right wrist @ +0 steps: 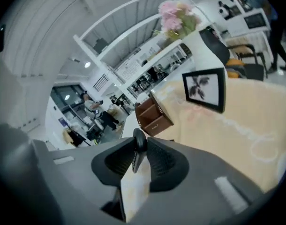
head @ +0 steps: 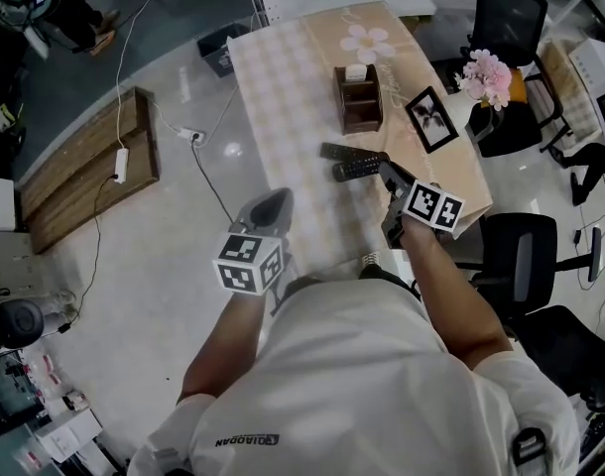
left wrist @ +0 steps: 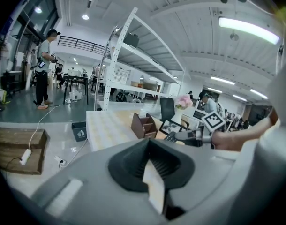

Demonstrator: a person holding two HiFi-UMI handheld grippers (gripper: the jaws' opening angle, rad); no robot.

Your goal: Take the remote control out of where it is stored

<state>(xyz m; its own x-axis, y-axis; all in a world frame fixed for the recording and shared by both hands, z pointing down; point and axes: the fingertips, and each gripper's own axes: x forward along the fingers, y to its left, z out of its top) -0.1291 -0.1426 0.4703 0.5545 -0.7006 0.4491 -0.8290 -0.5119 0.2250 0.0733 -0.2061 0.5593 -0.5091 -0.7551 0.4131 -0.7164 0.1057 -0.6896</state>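
Bright, even light from ceiling strip lights (left wrist: 248, 29); glare on floor (head: 231, 150); gripper views fisheye-bent, dark-cornered, near foreground blurred.

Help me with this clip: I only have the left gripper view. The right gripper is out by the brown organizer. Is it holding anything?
Observer: Yes. In the right gripper view a thin dark remote stands edge-on between the jaws of the right gripper, clamped.
Operator: Is that the only one out?
Observer: No. The head view shows a second remote lying flat on the table, just beyond the held one.
Operator: And the left gripper itself?
Observer: From above, the left gripper is at the table's near left edge, apart from both remotes.
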